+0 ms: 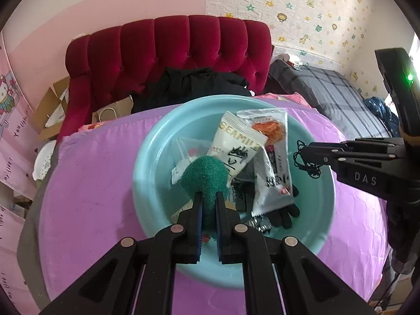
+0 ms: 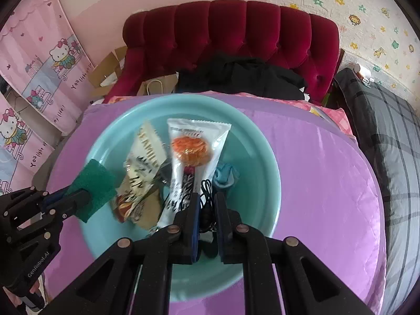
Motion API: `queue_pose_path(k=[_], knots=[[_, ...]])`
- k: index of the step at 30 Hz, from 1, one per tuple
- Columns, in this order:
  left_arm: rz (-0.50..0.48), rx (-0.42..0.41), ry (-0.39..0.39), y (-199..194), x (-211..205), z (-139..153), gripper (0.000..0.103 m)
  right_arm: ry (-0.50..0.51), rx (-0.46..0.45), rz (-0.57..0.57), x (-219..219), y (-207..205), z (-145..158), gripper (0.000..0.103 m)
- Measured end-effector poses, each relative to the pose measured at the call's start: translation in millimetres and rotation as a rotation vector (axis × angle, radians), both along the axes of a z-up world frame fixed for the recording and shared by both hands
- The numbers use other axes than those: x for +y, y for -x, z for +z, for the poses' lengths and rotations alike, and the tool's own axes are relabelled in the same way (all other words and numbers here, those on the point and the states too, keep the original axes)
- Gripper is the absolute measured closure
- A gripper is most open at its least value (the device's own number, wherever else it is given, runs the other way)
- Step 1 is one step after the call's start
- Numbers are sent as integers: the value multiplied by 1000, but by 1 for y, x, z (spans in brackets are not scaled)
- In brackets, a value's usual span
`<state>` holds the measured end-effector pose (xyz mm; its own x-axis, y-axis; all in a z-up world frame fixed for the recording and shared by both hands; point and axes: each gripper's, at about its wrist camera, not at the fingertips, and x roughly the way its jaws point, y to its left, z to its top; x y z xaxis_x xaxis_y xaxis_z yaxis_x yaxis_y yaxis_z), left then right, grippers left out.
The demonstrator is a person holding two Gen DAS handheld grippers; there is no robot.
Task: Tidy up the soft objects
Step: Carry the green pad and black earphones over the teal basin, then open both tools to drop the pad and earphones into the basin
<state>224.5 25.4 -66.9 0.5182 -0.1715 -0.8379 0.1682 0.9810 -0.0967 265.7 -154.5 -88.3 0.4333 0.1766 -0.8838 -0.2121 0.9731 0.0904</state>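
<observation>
Left wrist view: the left gripper (image 1: 209, 199) is clamped on a green scouring pad (image 1: 203, 176), held over the pale blue basin (image 1: 147, 162) on the purple cloth (image 1: 92, 178). In the basin, a cream packet (image 1: 236, 147) reads "SEAMILD"; beside it lies a clear noodle packet (image 1: 273, 141), and a black glove (image 1: 284, 214) lies under it. The right gripper (image 1: 302, 152), body marked "DAS", pinches a thin black cable (image 1: 305, 168). Right wrist view: the right gripper's jaws are closed on that cable (image 2: 206, 197) above the basin (image 2: 262, 157). The left gripper's (image 2: 78, 197) body reads "GenRobot.AI". A pink wall hanging (image 2: 44, 60) shows "You light up my life!".
</observation>
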Motion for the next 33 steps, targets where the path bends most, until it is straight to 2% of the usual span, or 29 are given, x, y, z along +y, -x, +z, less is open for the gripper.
queue_pose_path(k=[15, 25, 27, 29, 30, 33], knots=[[-8, 29, -9, -38, -4, -34, 94, 11, 21, 0, 8, -47, -28, 93], [-20, 10, -24, -34, -10, -27, 92, -11, 23, -6, 1, -47, -25, 90], [-18, 4, -31, -31, -12, -25, 86, -17, 25, -4, 1, -46, -24, 88], [-15, 0, -38, -29, -13, -23, 76, -10, 16, -4, 2, -43, -20, 81], [-16, -1, -41, -28, -13, -23, 68, -9, 16, -3, 2, -42, -19, 73], [-12, -6, -41, -23, -14, -22, 41, -2, 5, -9, 1, -36, -15, 67]])
